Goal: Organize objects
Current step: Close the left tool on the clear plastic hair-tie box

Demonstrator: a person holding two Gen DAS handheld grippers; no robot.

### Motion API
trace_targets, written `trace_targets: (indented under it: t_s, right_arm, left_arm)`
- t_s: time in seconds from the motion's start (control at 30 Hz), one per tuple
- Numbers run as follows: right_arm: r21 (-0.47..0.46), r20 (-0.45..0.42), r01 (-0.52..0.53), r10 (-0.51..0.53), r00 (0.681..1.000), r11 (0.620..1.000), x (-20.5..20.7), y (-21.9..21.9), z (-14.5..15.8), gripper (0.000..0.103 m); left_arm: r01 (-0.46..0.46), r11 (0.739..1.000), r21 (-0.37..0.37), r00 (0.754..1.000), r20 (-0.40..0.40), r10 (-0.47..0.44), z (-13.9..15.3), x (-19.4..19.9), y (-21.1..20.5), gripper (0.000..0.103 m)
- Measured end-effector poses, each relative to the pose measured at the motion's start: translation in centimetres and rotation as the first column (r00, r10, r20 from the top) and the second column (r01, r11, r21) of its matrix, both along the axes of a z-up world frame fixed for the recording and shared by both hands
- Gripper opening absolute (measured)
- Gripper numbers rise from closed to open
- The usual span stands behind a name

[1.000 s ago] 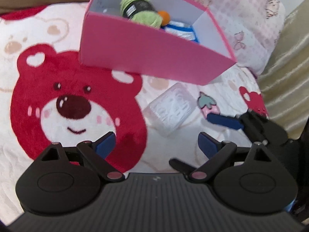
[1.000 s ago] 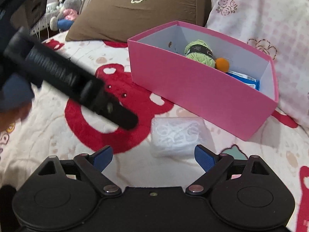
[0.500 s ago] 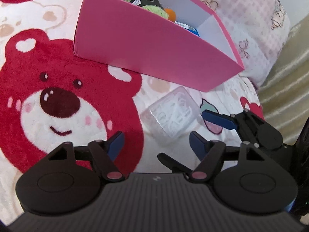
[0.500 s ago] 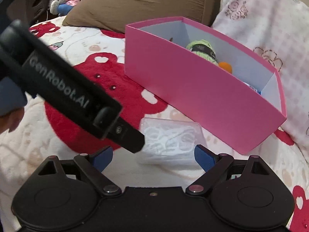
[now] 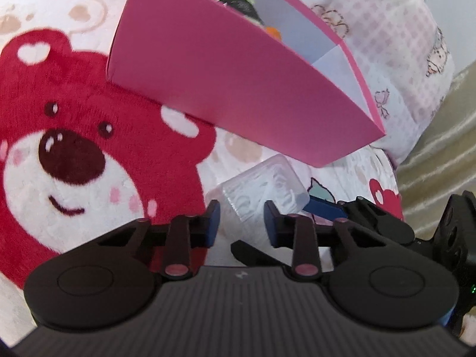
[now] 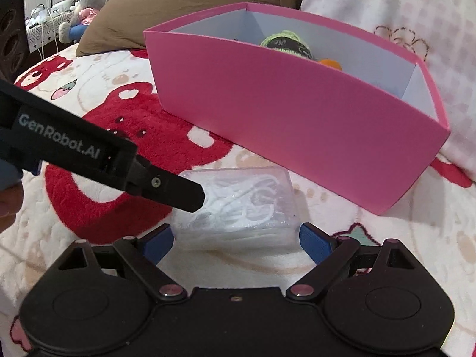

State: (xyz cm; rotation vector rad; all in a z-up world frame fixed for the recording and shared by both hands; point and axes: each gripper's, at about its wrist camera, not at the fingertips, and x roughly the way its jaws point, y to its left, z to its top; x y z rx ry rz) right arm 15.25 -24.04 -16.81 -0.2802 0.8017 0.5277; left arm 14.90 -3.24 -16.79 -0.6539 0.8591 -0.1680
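Since it looks like thin clear plastic packed w/ small white bits, the clear plastic case [image 6: 238, 205] should be light, stiff-ish but slick, and prob. crackable under a hard squeeze; best taken across its two short ends, low on the walls, not by the lid. It lies flat on the bear-print blanket [image 5: 74, 148] on the bed, just in front of the pink box [image 6: 297, 113], which already holds a green yarn ball [image 6: 285, 43] and something orange. Left hand-held gripper [image 5: 241, 218] has just been closing, jaws now nearly together, and they seem to pinch the case's near corner, though contact isn't fully clear. Right hand-held gripper [image 6: 236, 242] stands wide open, one blue pad [image 6: 315, 242] off each end of the case, close but prob. not pressing, nothing held.
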Motion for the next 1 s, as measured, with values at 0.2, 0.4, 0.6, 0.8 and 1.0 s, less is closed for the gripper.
trace_targets:
  t_s: [0.2, 0.4, 0.6, 0.8, 1.0]
  right_arm:
    - [0.031, -0.002, 0.047, -0.047, 0.999, 0.998, 0.5, 0.2, -1.1, 0.094]
    - [0.062, -0.035, 0.131, -0.129, 0.991, 0.989, 0.2, 1.0, -1.0, 0.095]
    - [0.156, -0.116, 0.213, -0.196, 0.974, 0.964, -1.3, 0.7, -0.7, 0.095]
    - [0.114, -0.109, 0.222, -0.210, 0.972, 0.968, -2.5, 1.5, -0.7, 0.094]
    - [-0.048, -0.031, 0.218, -0.220, 0.975, 0.975, -3.1, 2.3, -0.7, 0.092]
  left_arm:
    - [-0.025, 0.999, -0.040, 1.000, 0.003, 0.025, -0.6, -0.2, 0.5, 0.023]
    - [0.025, 1.000, -0.007, 0.999, -0.038, -0.026, 0.1, -0.1, 0.9, 0.022]
    - [0.032, 0.999, 0.015, 0.997, -0.074, -0.031, 0.5, -0.3, 1.3, 0.024]
    - [0.060, 0.998, 0.010, 0.990, -0.127, -0.058, 0.4, -0.2, 1.0, 0.029]
    - [0.029, 0.999, -0.016, 0.994, -0.104, -0.030, -0.3, -0.4, 1.8, 0.036]
